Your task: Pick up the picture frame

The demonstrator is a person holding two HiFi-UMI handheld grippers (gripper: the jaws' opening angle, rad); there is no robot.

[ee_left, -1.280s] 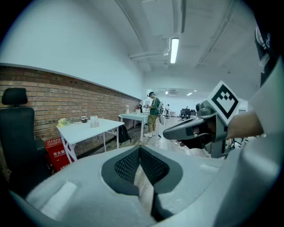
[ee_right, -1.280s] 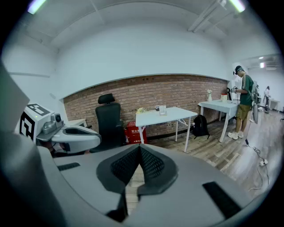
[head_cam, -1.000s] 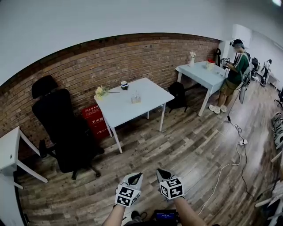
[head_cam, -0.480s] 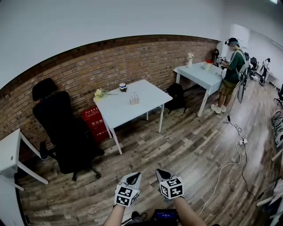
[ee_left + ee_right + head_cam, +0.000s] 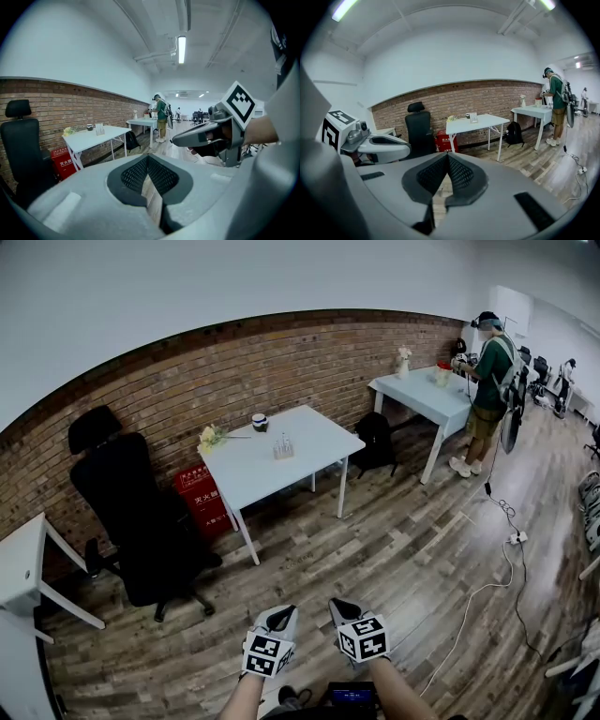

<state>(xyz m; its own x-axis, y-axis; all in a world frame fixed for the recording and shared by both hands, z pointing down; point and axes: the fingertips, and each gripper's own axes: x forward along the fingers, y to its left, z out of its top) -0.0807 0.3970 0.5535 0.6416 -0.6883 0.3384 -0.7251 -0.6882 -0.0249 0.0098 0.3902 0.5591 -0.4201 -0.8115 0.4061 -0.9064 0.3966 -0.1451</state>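
A small clear picture frame (image 5: 282,446) stands upright near the middle of a white table (image 5: 309,460) by the brick wall, far ahead of both grippers. It shows small in the left gripper view (image 5: 99,129) and the right gripper view (image 5: 473,117). My left gripper (image 5: 284,613) and right gripper (image 5: 342,607) hover side by side over the wooden floor at the bottom of the head view. Both are shut with nothing between the jaws (image 5: 148,157) (image 5: 446,157).
Yellow flowers (image 5: 213,436) and a dark cup (image 5: 260,421) share the table. A red box (image 5: 202,498) sits under it, with a black office chair (image 5: 131,512) to its left and a black backpack (image 5: 377,442) to its right. A person (image 5: 487,390) stands at a second table (image 5: 427,395). A cable (image 5: 487,592) runs across the floor.
The person at the far table has stepped closer to it. Both grippers keep their places and stay shut.
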